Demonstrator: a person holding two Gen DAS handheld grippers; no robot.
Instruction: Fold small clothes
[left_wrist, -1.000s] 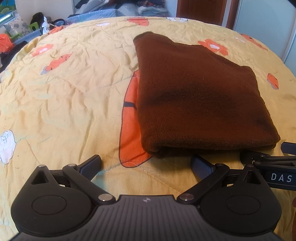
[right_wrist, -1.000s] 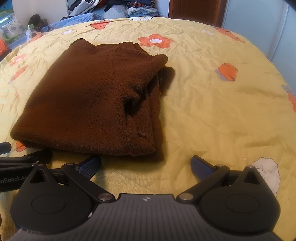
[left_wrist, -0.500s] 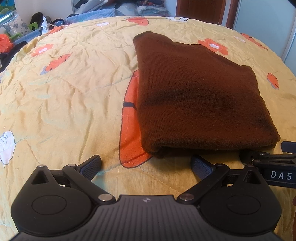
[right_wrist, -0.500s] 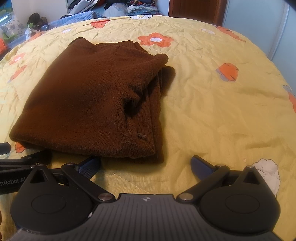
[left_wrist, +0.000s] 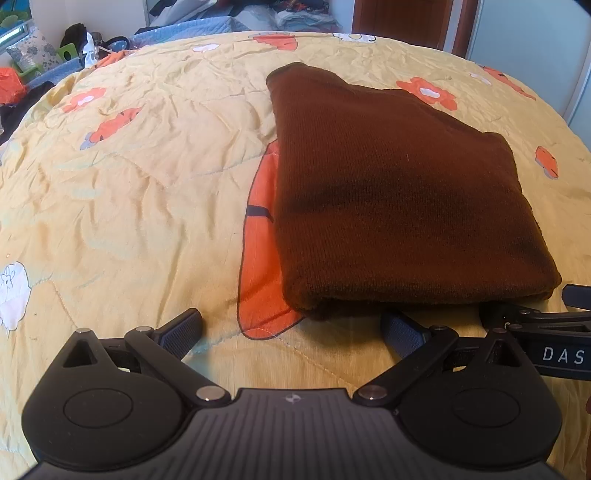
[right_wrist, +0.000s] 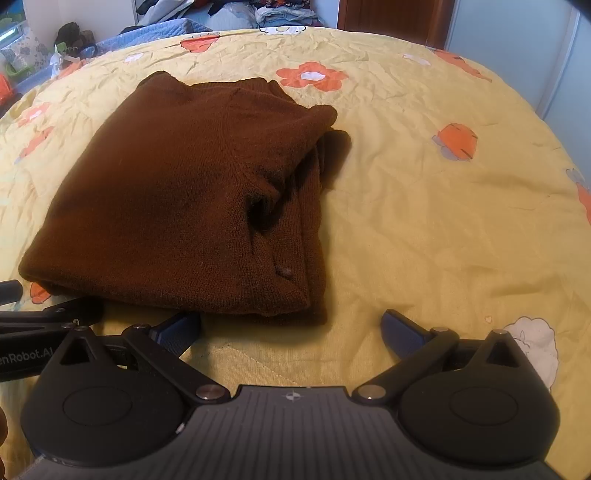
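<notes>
Brown folded sweater (left_wrist: 399, 206) lying on the yellow flowered bed (left_wrist: 140, 192), left tool (left_wrist: 291, 326) and right tool (right_wrist: 291, 326) side by side, low at its near edge, both wide open, holding nothing

My left gripper (left_wrist: 291, 328): matte black ribbed body, silver pivot screws, blue-grey ribbed fingertip pads. My right gripper (right_wrist: 291, 326) matches; white "DAS" lettering beside it.
</notes>
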